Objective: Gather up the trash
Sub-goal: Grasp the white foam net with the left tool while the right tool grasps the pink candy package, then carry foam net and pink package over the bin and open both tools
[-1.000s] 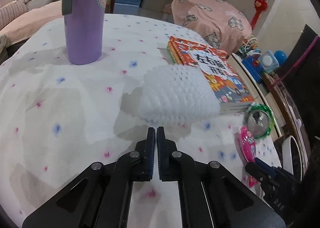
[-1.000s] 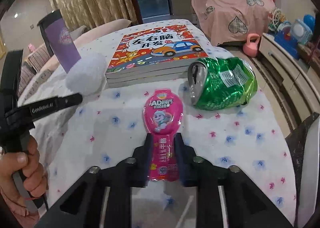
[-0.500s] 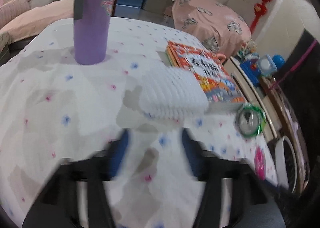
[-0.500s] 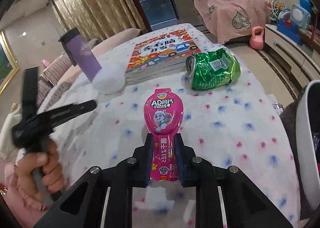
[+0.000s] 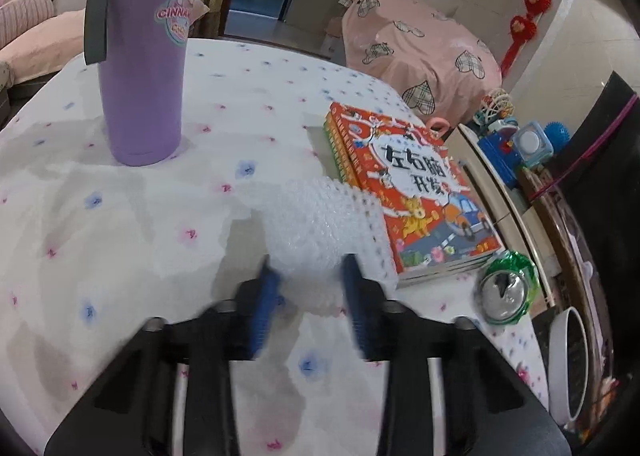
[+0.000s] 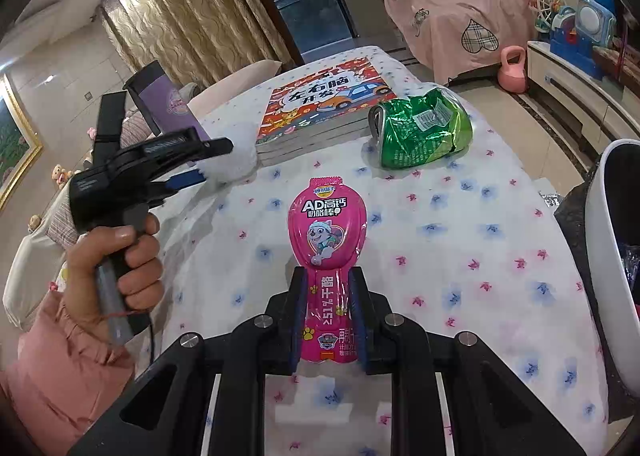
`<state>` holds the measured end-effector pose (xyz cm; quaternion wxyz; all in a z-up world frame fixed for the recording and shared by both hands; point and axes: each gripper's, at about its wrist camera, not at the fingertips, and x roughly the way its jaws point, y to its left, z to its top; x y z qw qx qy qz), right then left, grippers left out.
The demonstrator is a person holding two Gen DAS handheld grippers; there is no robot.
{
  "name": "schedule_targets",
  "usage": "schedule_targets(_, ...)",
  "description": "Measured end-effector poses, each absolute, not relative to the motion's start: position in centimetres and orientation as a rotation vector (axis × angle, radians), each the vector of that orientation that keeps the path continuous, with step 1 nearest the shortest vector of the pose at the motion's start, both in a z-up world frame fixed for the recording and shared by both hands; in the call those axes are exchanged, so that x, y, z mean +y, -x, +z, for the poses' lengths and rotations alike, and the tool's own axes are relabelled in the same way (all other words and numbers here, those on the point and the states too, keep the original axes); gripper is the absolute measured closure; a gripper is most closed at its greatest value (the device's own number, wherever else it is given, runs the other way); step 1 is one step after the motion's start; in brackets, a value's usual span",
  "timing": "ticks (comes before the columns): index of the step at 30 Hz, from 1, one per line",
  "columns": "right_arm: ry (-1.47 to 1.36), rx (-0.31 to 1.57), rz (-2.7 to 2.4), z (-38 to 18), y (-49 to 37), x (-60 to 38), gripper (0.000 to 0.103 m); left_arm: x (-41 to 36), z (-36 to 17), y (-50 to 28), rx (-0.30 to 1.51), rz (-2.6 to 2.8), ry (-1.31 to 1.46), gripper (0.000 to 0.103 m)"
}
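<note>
A wad of white bubble wrap (image 5: 316, 228) lies on the flowered tablecloth beside a stack of books. My left gripper (image 5: 310, 272) is open, its blue-padded fingers on either side of the wad's near end; it also shows in the right wrist view (image 6: 204, 161), at the white wad (image 6: 236, 165). My right gripper (image 6: 326, 292) is shut on the stem of a pink snack wrapper (image 6: 326, 230) and holds it above the table. A crushed green can (image 6: 420, 131) lies beyond it by the books; it also shows in the left wrist view (image 5: 506, 288).
A tall purple bottle (image 5: 142, 55) stands at the back left. A stack of children's books (image 5: 404, 183) lies right of the wad. A white bin with a black liner (image 6: 616, 256) stands off the table's right edge. Toys and a covered chair lie beyond.
My left gripper has opened and moved forward around the bubble wrap. My right gripper has lifted the pink wrapper up and back from the table.
</note>
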<state>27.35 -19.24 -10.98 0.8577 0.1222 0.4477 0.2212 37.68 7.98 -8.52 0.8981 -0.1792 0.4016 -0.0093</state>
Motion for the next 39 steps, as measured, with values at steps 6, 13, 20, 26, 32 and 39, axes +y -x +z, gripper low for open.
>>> schedule_targets(6, -0.274, 0.925, 0.464, -10.7, -26.8, -19.9, 0.083, 8.2, -7.5, -35.0, 0.808, -0.035, 0.382, 0.086)
schedule_targets(13, -0.282, 0.888, 0.463, -9.3, -25.1, -21.3, 0.083, 5.3, -5.7, -29.3, 0.786, -0.124, 0.374, 0.086)
schedule_targets(20, -0.295, 0.866, 0.438, -8.3, -23.0, -24.0, 0.083, 0.3, -5.2, -25.0, 0.811, -0.24, 0.355, 0.086)
schedule_targets(26, -0.314, 0.837, 0.4, -7.5, -21.3, -26.7, 0.083, -3.7, -4.1, -23.0, 0.822, -0.333, 0.341, 0.086)
schedule_targets(32, -0.333, 0.81, 0.353, -7.0, -20.2, -29.8, 0.083, -7.6, -3.4, -21.9, 0.829, -0.403, 0.297, 0.086)
schedule_targets(39, -0.353, 0.779, 0.288, -6.3, -19.3, -33.4, 0.083, -11.7, -2.5, -21.1, 0.822, -0.463, 0.234, 0.086)
